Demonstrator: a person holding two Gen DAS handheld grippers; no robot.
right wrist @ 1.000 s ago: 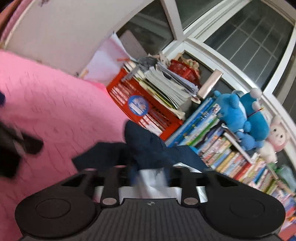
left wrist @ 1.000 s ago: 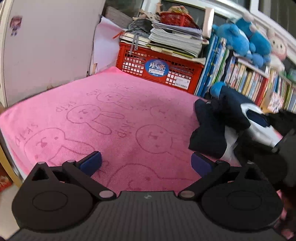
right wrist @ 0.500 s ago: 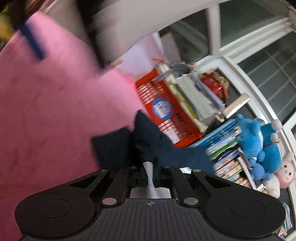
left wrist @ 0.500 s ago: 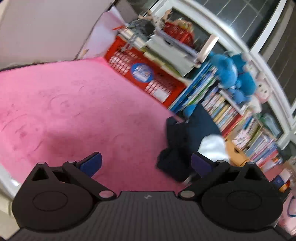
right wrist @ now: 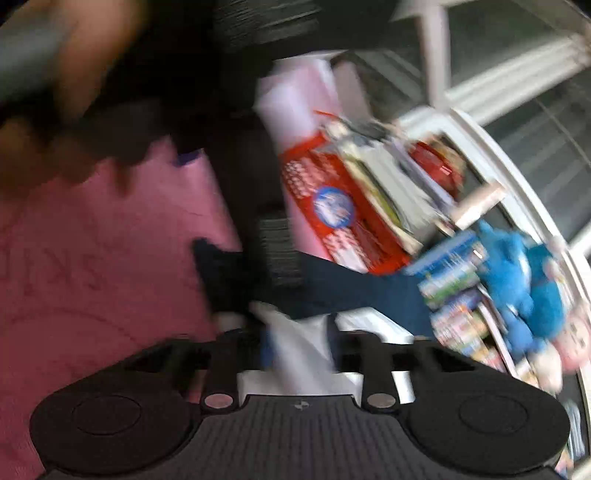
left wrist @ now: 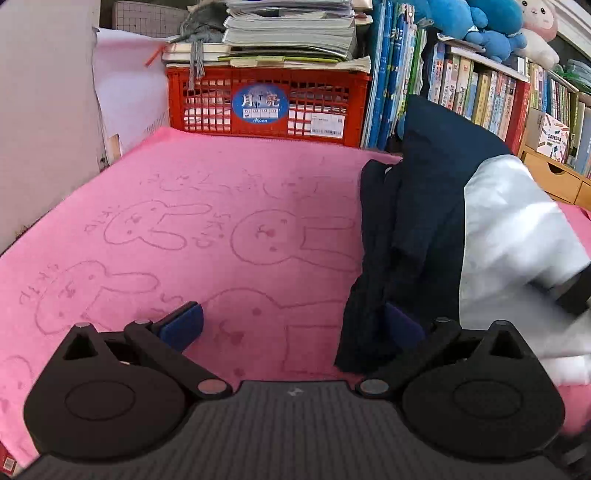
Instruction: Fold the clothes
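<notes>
On the pink towel point(left wrist: 207, 206), printed with rabbit outlines, a crumpled navy and white garment point(left wrist: 436, 221) lies heaped at the right side, in front of the books point(left wrist: 480, 85). The left gripper point(left wrist: 291, 325) hovers low over the towel, its jaws spread wide and holding nothing; its right pad sits against the garment's dark near edge, the left pad over bare towel. A red crate point(left wrist: 266, 107) stacked with papers stands behind the towel, and blue plush toys point(left wrist: 476, 22) sit on top of the books. In the blurred right wrist view, the right gripper point(right wrist: 299, 347) has white cloth of the garment point(right wrist: 351, 291) between its jaws, which are opening; whether the pads press it cannot be told.
</notes>
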